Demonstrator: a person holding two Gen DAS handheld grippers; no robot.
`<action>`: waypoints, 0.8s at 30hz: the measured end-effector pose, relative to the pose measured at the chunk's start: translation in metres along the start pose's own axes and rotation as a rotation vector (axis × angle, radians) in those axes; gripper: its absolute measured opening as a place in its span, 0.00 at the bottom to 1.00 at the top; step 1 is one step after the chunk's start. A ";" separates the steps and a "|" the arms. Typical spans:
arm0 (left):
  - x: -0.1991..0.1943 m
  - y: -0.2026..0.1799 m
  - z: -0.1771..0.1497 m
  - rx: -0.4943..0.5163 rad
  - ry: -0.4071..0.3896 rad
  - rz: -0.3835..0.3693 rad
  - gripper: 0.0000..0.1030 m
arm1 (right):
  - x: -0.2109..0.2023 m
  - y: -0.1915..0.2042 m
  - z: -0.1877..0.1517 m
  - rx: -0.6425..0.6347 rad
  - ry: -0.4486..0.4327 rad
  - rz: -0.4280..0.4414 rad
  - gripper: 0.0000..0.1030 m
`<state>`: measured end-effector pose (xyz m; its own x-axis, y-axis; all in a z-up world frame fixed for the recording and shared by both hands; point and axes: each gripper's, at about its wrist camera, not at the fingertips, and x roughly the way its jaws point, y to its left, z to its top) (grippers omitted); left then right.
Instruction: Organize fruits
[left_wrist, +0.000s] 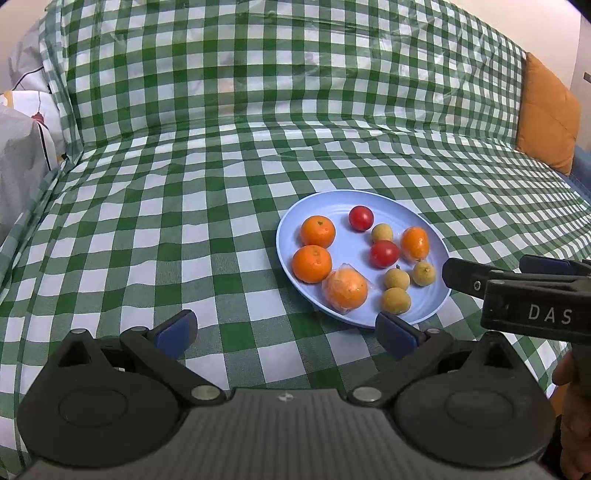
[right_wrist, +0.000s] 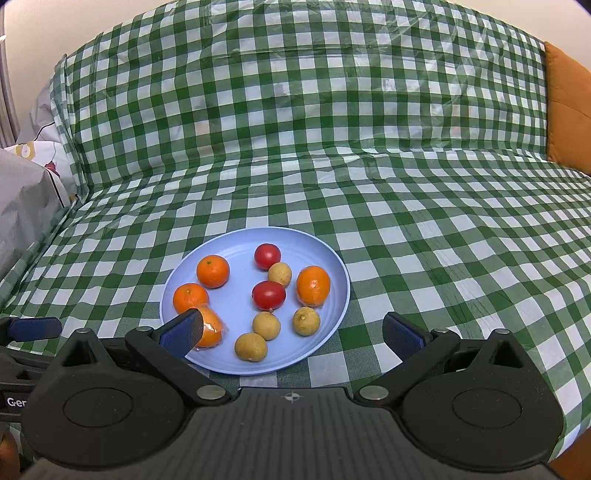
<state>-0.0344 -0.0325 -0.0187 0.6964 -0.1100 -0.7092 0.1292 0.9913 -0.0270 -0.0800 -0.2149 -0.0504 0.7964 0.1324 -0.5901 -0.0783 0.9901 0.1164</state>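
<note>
A light blue plate (left_wrist: 358, 221) (right_wrist: 236, 243) lies on the green checked cloth and holds several fruits: tangerines (left_wrist: 317, 231) (right_wrist: 212, 270), one tangerine in clear wrap (left_wrist: 346, 290) (right_wrist: 210, 326), two red tomatoes (left_wrist: 384, 253) (right_wrist: 268, 294) and several small tan longans (left_wrist: 396, 300) (right_wrist: 250, 346). My left gripper (left_wrist: 286, 330) is open, low over the cloth just left of the plate. My right gripper (right_wrist: 291, 334) is open over the plate's near edge, with nothing between its fingers. From the right edge of the left wrist view, the right gripper's dark body (left_wrist: 517, 291) reaches in.
The checked cloth (left_wrist: 184, 221) covers a sofa seat and backrest. An orange cushion (left_wrist: 546, 114) (right_wrist: 569, 107) stands at the far right. Grey and white bedding (left_wrist: 22, 155) (right_wrist: 26, 199) is piled at the far left. A hand (left_wrist: 574, 424) shows at the lower right.
</note>
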 end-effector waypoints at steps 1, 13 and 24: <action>0.000 0.000 0.000 0.001 -0.001 -0.001 1.00 | 0.000 0.000 0.000 0.000 0.000 0.001 0.99; 0.000 -0.002 0.001 0.003 -0.009 -0.015 1.00 | -0.001 -0.001 0.002 -0.015 -0.003 0.004 0.99; 0.003 -0.006 0.004 0.004 -0.017 -0.026 1.00 | 0.001 -0.004 0.005 -0.008 -0.005 0.001 0.99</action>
<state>-0.0304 -0.0395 -0.0180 0.7048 -0.1370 -0.6961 0.1504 0.9877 -0.0422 -0.0757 -0.2194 -0.0475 0.7993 0.1328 -0.5861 -0.0835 0.9904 0.1106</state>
